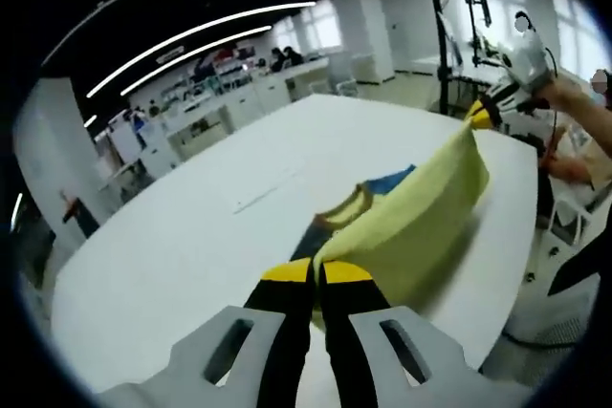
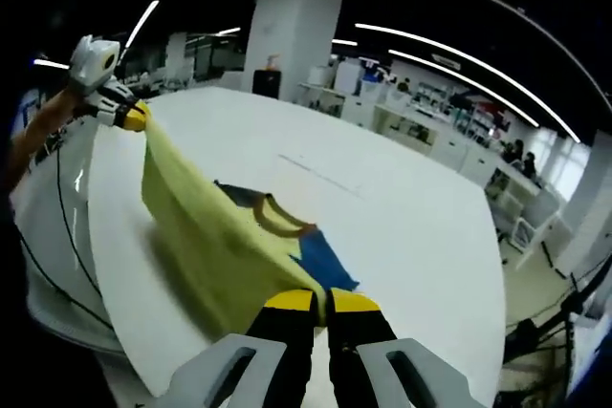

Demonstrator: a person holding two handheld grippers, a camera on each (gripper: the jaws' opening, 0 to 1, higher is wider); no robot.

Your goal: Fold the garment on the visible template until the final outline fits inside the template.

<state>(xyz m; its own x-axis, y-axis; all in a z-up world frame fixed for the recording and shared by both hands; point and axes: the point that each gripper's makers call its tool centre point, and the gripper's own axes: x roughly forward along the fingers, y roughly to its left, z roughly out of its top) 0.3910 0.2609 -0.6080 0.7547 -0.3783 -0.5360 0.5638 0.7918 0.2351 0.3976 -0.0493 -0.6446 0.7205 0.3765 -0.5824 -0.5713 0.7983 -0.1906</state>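
I have the left gripper closed, its yellow-tipped fingers pinching one corner of the yellow garment. From the left gripper view the cloth runs taut away from my fingers toward the right gripper, which comes in from the upper right and grips the far corner of the same edge. A person's hand holds that gripper, with the forearm reaching off to the right.

In the right gripper view, my right gripper is likewise shut, its fingers clamped on the near corner of the garment. The fabric stretches up and to the left to the left gripper, where a hand carries it at the far corner.

The garment is lifted along that held edge and hangs down in a sagging sheet to the white table, near the table's front edge. Below the raised yellow panel I can see a blue part of the garment lying flat on the table, and a rounded, darker-trimmed neckline beside it. The cloth is blurred in both views, so I cannot tell its finer folds.

A faint straight line is marked on the table beyond the garment; I cannot tell whether it belongs to a template. Behind the table are white pillars and benches with shelving.
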